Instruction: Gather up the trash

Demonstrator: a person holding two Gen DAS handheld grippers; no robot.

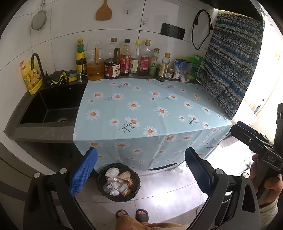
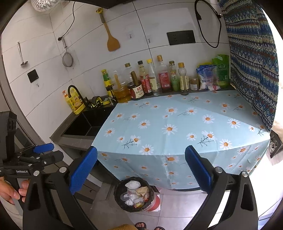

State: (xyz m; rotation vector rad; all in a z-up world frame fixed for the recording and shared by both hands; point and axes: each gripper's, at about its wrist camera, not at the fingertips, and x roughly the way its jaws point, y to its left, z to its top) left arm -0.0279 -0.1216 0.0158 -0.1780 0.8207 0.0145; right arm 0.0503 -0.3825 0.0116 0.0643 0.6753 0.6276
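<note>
Both claws, left claw point(image 1: 141, 172) and right claw point(image 2: 141, 169), gape wide, holding nothing

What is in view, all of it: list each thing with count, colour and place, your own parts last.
tablecloth: one, light blue with daisies, over the counter, front edge hanging down.
trash bin: one, black, on the floor before the cloth, holding wrappers and crumpled paper.
sink: one, black, left of the cloth.
faucet: one, black, behind the sink.
detergent bottle: one, yellow, at the sink's back left corner.
condiment bottles: about nine, mixed colours, along the back wall.
bags: two or more, white and green, right of the bottles.
spatula: one, wooden, hanging on the wall.
strainer: one, metal, hanging on the wall.
patterned cloth: one, blue, at right.
left tool: blue pads, open, empty.
right tool: blue pads, open, empty.
</note>
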